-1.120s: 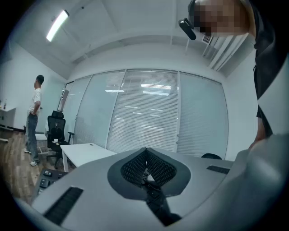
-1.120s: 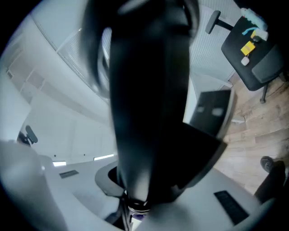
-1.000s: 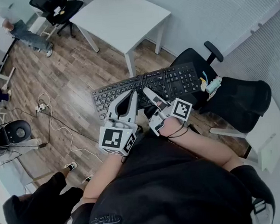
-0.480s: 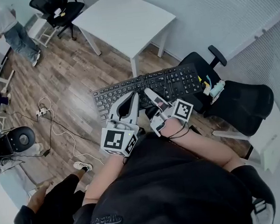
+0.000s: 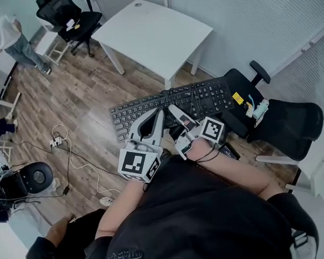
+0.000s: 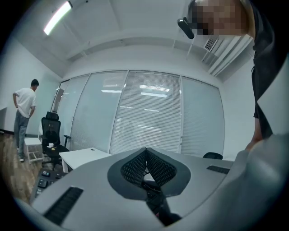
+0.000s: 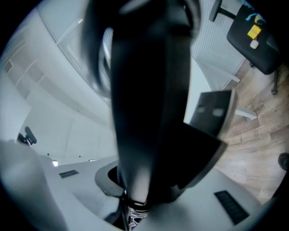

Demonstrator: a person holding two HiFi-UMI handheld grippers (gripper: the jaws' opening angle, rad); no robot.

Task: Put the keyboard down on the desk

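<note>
A black keyboard (image 5: 135, 110) hangs level in the air over the wooden floor, just short of the white desk (image 5: 154, 34). My right gripper (image 5: 173, 109) is turned on its side and shut on the keyboard's near edge. In the right gripper view the keyboard (image 7: 149, 90) is a dark slab standing between the jaws of the right gripper (image 7: 134, 195). My left gripper (image 5: 159, 113) reaches the same edge a little to the left. In the left gripper view its pads (image 6: 135, 166) meet at the tips, a few keys (image 6: 43, 178) show low on the left, and the desk (image 6: 83, 155) lies ahead.
A black office chair (image 5: 284, 122) stands close on the right, with a yellow note (image 5: 237, 98) and a small bottle (image 5: 259, 110) on it. Another chair (image 5: 72, 18) and a standing person (image 5: 9, 37) are beyond the desk. Cables with a power strip (image 5: 57, 141) lie on the floor.
Both grippers have carried the keyboard toward the white desk, which now looks nearer and larger. The person at the far left has walked a few steps.
</note>
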